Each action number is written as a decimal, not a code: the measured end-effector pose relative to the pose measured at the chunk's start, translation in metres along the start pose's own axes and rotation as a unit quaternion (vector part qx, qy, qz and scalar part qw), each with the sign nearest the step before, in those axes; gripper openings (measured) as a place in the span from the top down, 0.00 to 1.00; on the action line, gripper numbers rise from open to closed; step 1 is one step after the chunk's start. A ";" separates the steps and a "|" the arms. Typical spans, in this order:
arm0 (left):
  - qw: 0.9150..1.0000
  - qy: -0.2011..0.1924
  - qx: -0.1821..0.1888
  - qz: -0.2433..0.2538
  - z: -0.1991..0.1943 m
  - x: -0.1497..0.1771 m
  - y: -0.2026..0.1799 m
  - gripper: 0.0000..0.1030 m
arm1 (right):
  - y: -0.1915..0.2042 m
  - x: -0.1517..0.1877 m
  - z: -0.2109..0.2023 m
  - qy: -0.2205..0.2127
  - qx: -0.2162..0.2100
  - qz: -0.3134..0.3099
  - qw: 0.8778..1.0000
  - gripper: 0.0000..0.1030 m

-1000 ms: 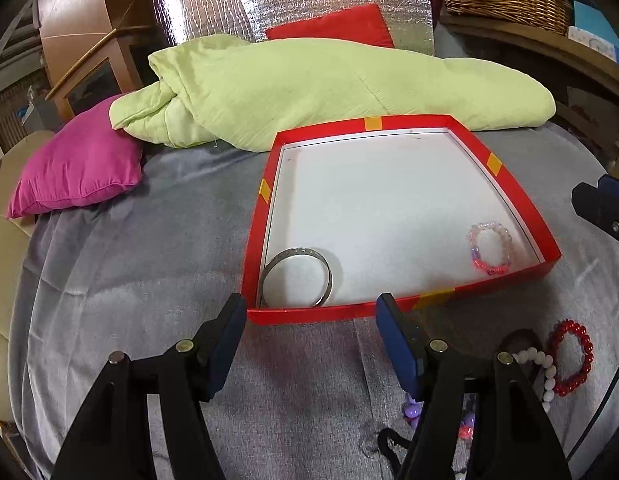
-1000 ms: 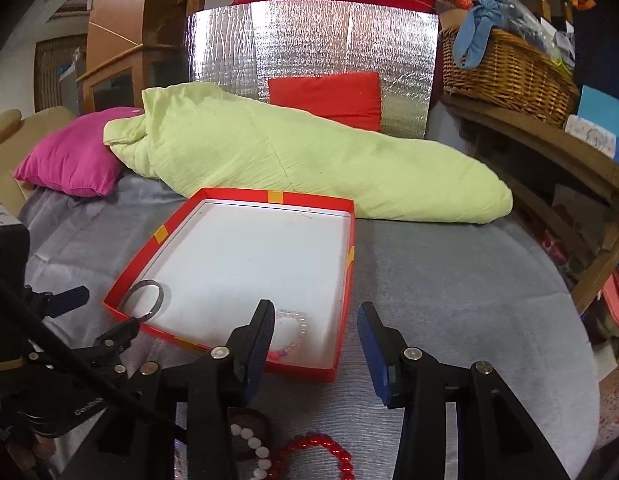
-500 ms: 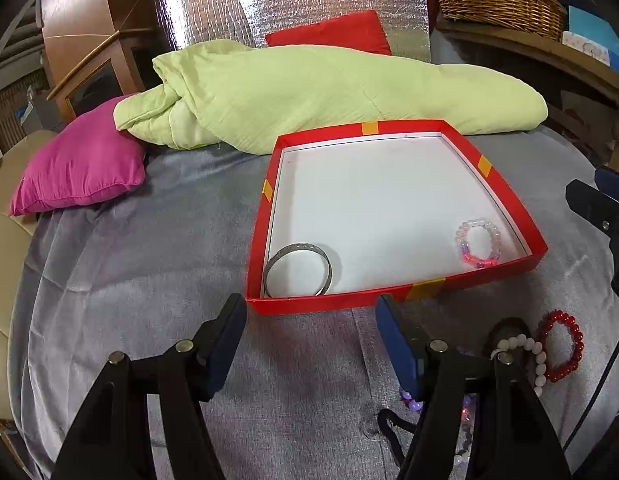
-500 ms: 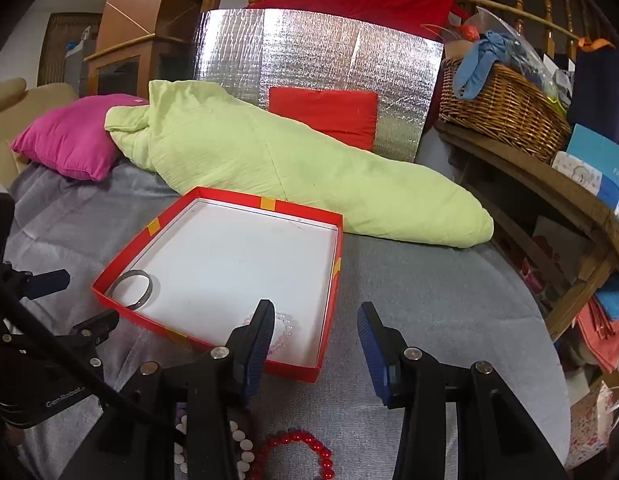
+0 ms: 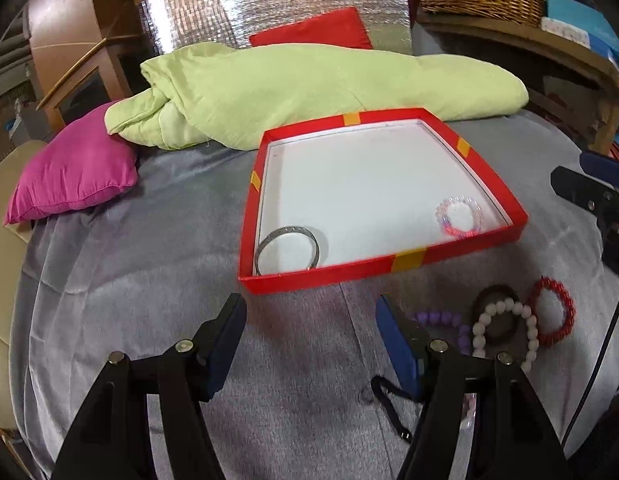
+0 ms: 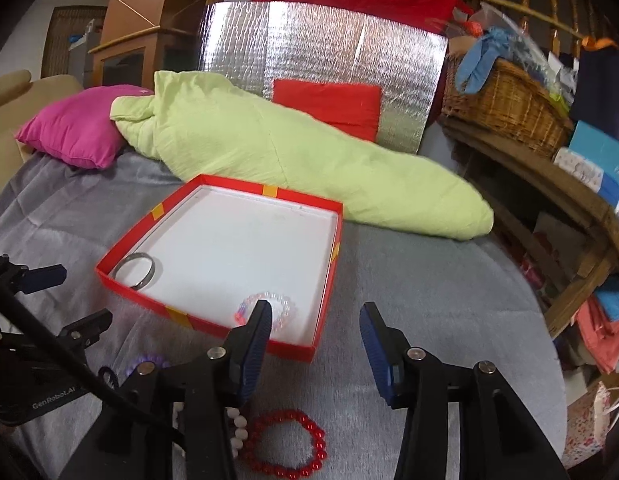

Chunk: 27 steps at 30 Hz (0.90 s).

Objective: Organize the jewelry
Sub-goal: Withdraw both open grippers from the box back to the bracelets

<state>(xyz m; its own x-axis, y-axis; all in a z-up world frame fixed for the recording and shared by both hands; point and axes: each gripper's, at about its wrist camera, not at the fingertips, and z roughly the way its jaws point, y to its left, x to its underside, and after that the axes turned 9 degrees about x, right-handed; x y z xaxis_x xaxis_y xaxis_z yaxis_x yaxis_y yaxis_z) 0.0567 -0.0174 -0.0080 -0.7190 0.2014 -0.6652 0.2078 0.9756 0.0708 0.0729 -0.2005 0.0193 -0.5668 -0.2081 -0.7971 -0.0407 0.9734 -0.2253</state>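
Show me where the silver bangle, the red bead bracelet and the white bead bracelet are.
silver bangle [image 5: 286,250]: left wrist view, point on its near rim.
red bead bracelet [image 6: 286,445]: right wrist view, point on the loop's beads.
white bead bracelet [image 5: 503,330]: left wrist view, point on its beads.

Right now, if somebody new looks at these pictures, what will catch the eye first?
Most likely the red tray with its white floor, in the middle of the grey cloth; a silver bangle and a pink bead bracelet lie inside. Behind it stretches a big lime-green quilt.

grey bed [image 5: 109,280], red tray [image 5: 389,266], bracelets [image 5: 549,316]
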 end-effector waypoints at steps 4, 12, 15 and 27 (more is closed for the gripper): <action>1.000 0.012 0.023 0.010 -0.002 0.009 0.004 0.33 | -0.026 0.009 0.014 0.053 -0.074 0.029 0.995 0.49; 0.997 0.036 0.060 0.031 -0.005 0.027 0.004 0.33 | -0.070 0.040 0.053 0.160 -0.155 0.095 0.970 0.50; 0.996 0.041 0.058 0.045 -0.004 0.031 0.000 0.33 | -0.070 0.046 0.056 0.167 -0.143 0.078 0.972 0.50; 0.995 0.049 0.057 0.061 0.000 0.033 -0.011 0.31 | -0.036 0.051 0.036 0.133 -0.064 -0.048 0.988 0.51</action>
<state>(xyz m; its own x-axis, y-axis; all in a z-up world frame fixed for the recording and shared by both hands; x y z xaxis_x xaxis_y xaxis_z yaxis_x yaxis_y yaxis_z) 0.0307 -0.0216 -0.0305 -0.7444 0.3303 -0.5804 0.3666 0.9286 0.0582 0.0754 -0.2494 -0.0336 -0.7511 -0.2846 -0.5957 -0.1985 0.9579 -0.2073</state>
